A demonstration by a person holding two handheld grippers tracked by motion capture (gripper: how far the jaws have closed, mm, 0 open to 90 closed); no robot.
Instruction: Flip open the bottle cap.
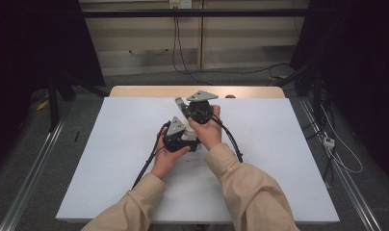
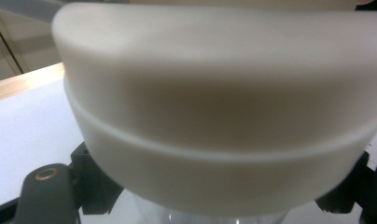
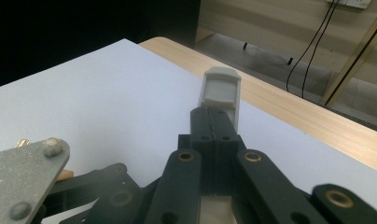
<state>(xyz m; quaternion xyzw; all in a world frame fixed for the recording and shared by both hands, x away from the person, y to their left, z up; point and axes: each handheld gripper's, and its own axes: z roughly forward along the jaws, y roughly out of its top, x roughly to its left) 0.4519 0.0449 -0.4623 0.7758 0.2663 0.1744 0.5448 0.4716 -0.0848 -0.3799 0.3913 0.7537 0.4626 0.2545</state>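
Note:
A wide white cap [image 2: 214, 107] looms very close in the left gripper view, blurred, with a clear body [image 2: 200, 217] under it. My left gripper [image 1: 181, 139] is shut on this white-capped container, its black jaws showing at both lower corners. In the high view both hands hold the grippers close together over the middle of the white board [image 1: 110, 159]. My right gripper [image 3: 219, 93] is shut with nothing between its grey fingertips, which point over the board toward its far edge; the right gripper [image 1: 180, 103] sits just beyond the left one.
The white board lies on a wooden table whose far edge [image 1: 149, 91] shows as a strip. A small dark object [image 1: 229, 96] rests on that strip. Cables [image 1: 337, 154] and metal rails run along the floor on both sides.

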